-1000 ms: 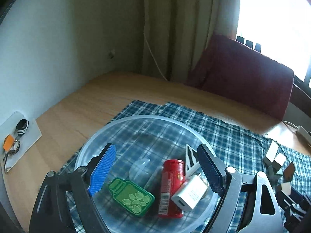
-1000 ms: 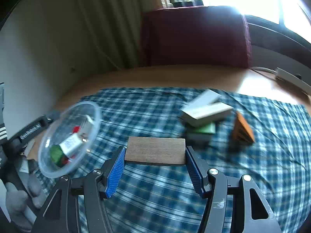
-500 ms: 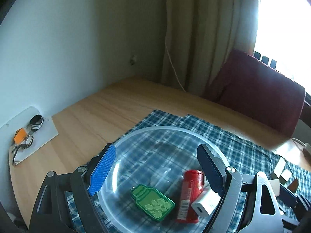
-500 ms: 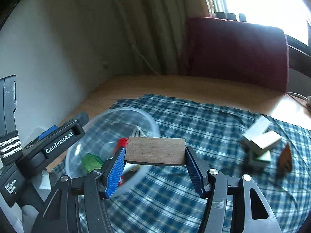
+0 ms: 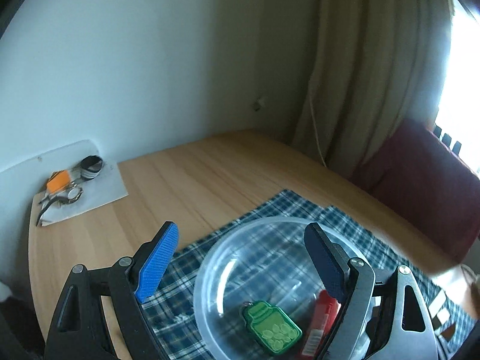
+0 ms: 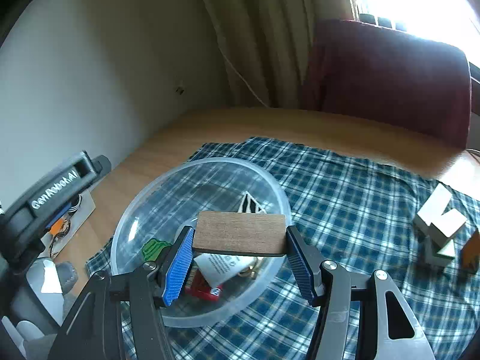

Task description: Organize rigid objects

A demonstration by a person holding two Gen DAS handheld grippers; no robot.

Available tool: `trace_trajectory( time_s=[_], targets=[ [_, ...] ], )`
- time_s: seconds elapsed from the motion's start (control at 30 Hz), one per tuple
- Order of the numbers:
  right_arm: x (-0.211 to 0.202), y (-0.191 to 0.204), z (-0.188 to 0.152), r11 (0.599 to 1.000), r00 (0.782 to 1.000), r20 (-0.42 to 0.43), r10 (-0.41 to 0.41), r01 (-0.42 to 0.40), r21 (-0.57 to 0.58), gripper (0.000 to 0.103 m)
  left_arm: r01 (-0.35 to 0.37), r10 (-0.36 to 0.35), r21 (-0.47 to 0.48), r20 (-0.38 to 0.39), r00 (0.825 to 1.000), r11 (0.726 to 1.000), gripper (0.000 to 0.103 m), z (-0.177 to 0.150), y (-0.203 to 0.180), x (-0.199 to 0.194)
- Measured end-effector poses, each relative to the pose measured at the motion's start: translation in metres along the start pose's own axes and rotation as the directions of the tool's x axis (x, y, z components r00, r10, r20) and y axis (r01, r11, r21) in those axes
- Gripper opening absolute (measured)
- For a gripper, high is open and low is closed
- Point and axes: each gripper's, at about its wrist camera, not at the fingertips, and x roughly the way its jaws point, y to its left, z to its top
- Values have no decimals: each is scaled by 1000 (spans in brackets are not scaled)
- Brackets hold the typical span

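My right gripper (image 6: 240,237) is shut on a flat brown wooden block (image 6: 240,232), held over the near side of a clear plastic bowl (image 6: 144,210). The bowl (image 5: 228,255) sits on a blue plaid cloth (image 6: 345,186) and holds a green bottle-shaped tag (image 5: 271,327), a red tube (image 5: 322,321), a white charger (image 6: 220,267) and a striped triangular piece (image 6: 249,204). My left gripper (image 5: 240,258) is open and empty above the bowl's left rim. Its body (image 6: 45,192) shows at the left of the right wrist view.
Several wooden blocks (image 6: 438,225) and an orange-brown piece (image 6: 471,252) lie on the cloth at the right. A white sheet with keys and an orange fob (image 5: 64,183) rests against the wall. A dark red chair back (image 6: 387,72) stands behind the wooden table (image 5: 210,174).
My right gripper carried the wooden block leftward from the block pile to above the bowl. My left gripper drew back and tilted up, so the bowl sits lower in its view.
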Motion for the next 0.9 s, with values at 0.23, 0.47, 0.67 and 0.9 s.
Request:
trace_trajectory(
  time_s=[0.23, 0.47, 0.67, 0.9],
  targets=[
    [12, 17, 2, 996, 997, -8, 76, -77, -35, 64, 8, -7, -15, 15, 1000, 1000, 90, 1, 4, -3],
    [12, 13, -1, 993, 994, 4, 110, -110, -30, 72, 7, -7, -16, 27, 1000, 1000, 96, 1, 5, -5],
    [5, -9, -1, 996, 997, 25, 77, -77, 32, 72, 29, -29, 32, 3, 1000, 999, 96, -3, -7, -2],
    [-5, -29, -5, 997, 999, 44, 27, -30, 76, 72, 45, -42, 103, -37, 998, 994, 96, -10, -25, 5]
  ],
)
